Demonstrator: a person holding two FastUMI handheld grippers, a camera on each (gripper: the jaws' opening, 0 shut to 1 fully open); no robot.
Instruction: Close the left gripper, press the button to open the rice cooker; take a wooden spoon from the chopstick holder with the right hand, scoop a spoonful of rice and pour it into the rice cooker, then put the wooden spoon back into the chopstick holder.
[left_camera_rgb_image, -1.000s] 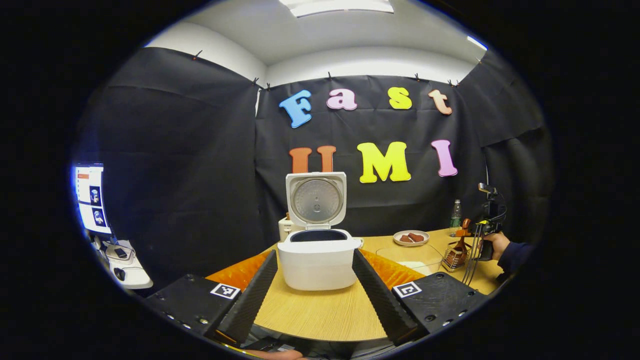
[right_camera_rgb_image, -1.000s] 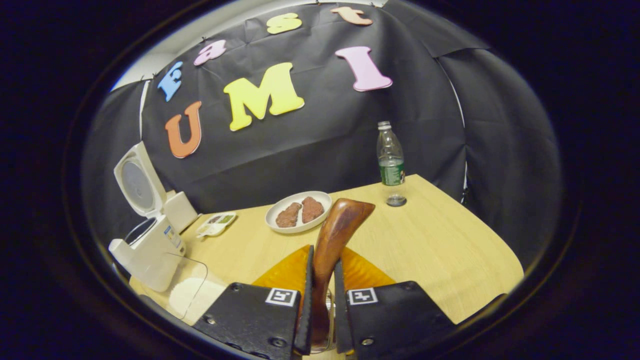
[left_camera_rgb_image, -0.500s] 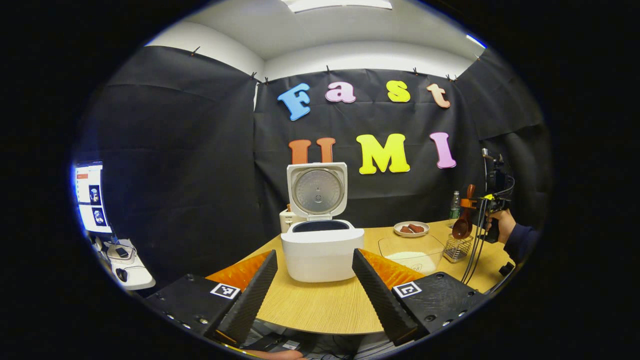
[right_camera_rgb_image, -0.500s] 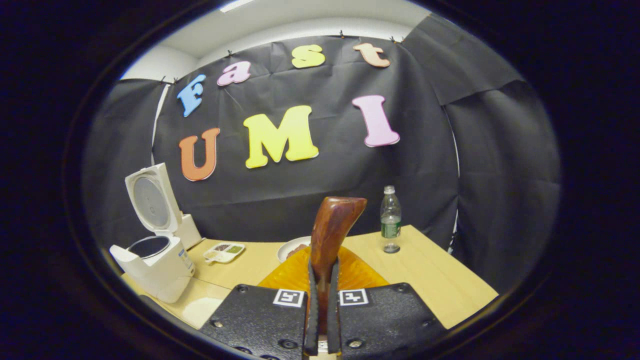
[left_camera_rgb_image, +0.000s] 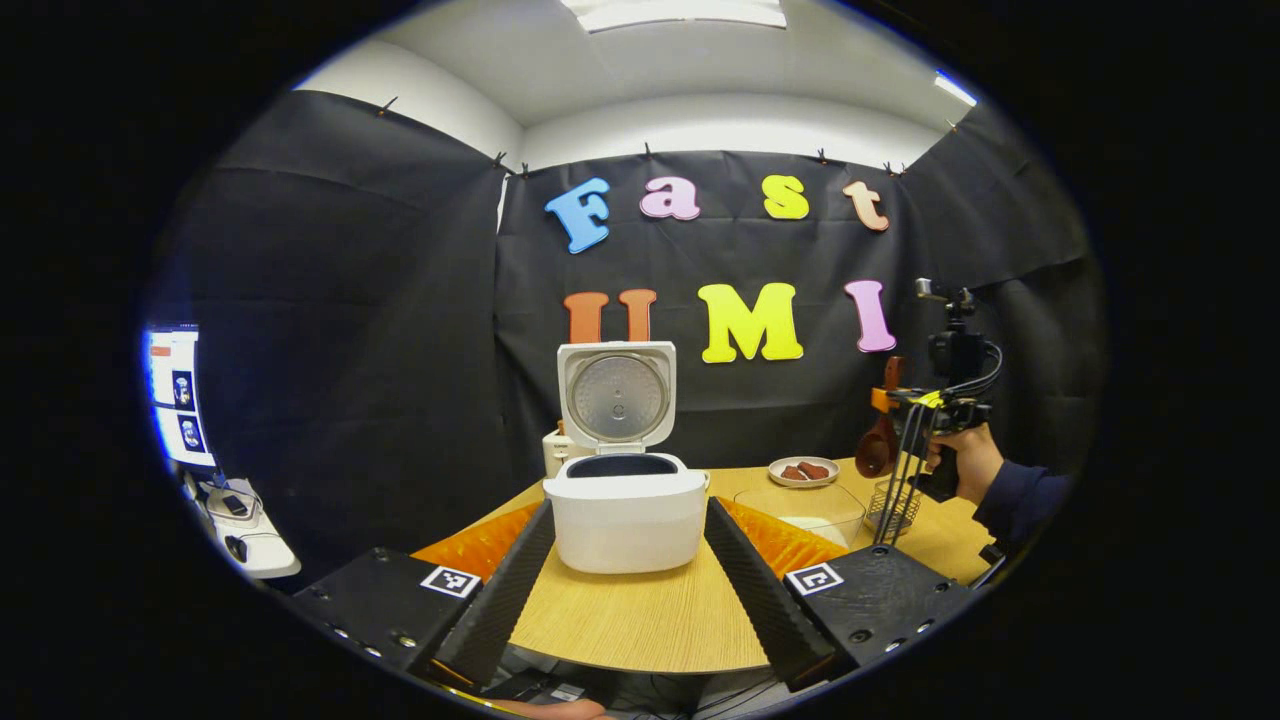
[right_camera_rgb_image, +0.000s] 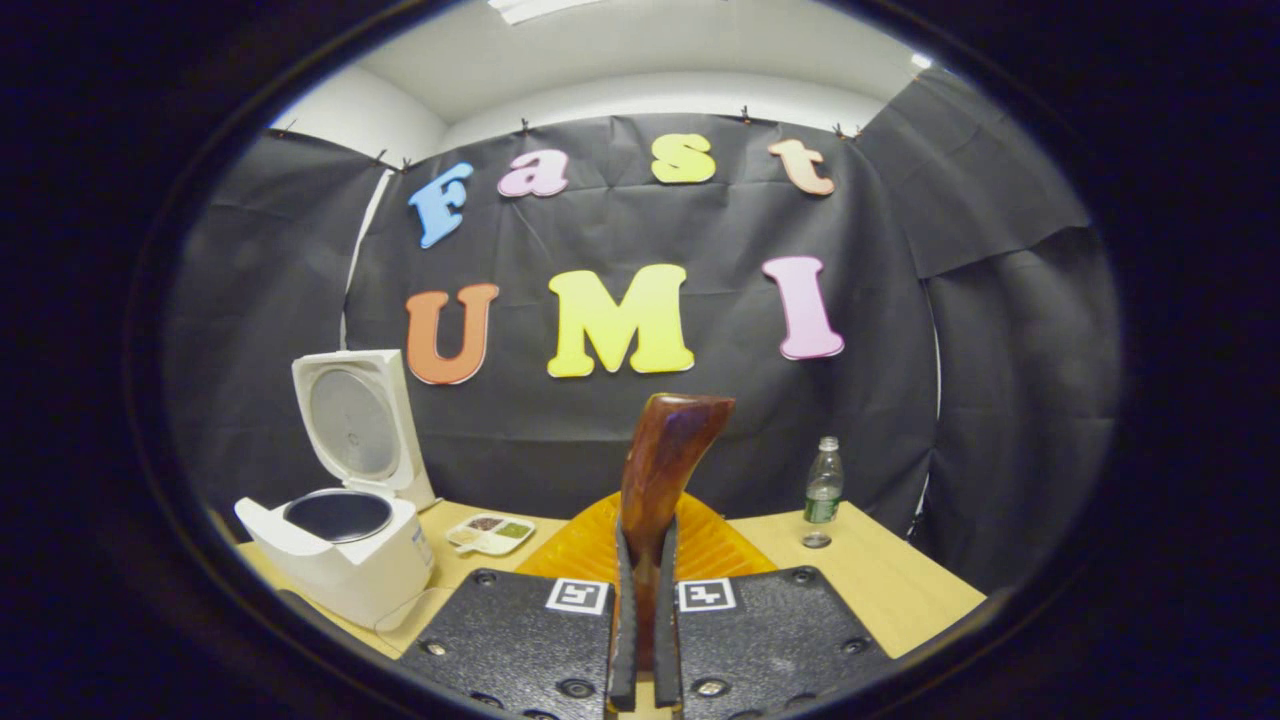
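The white rice cooker (left_camera_rgb_image: 625, 520) stands on the wooden table with its lid (left_camera_rgb_image: 617, 395) raised and the dark inner pot showing. My left gripper (left_camera_rgb_image: 628, 508) is open, its fingers framing the cooker from the near side without touching it. At the far right a hand (left_camera_rgb_image: 962, 460) holds my right gripper (left_camera_rgb_image: 905, 405) in the air above the wire chopstick holder (left_camera_rgb_image: 893, 505). That gripper (right_camera_rgb_image: 645, 560) is shut on the handle of the wooden spoon (right_camera_rgb_image: 665, 455); the spoon's bowl (left_camera_rgb_image: 880, 450) hangs down, clear of the holder. The cooker (right_camera_rgb_image: 345, 545) lies to the spoon's left.
A clear container with rice (left_camera_rgb_image: 810, 510) sits between the cooker and the holder. Behind are a plate of brown food (left_camera_rgb_image: 803, 470), a water bottle (right_camera_rgb_image: 822, 490) and a small divided dish (right_camera_rgb_image: 490, 532). A monitor and desk (left_camera_rgb_image: 180, 400) stand at far left.
The right gripper has lifted the wooden spoon up out of the chopstick holder and carried it higher. The left gripper stayed open, shifting only slightly.
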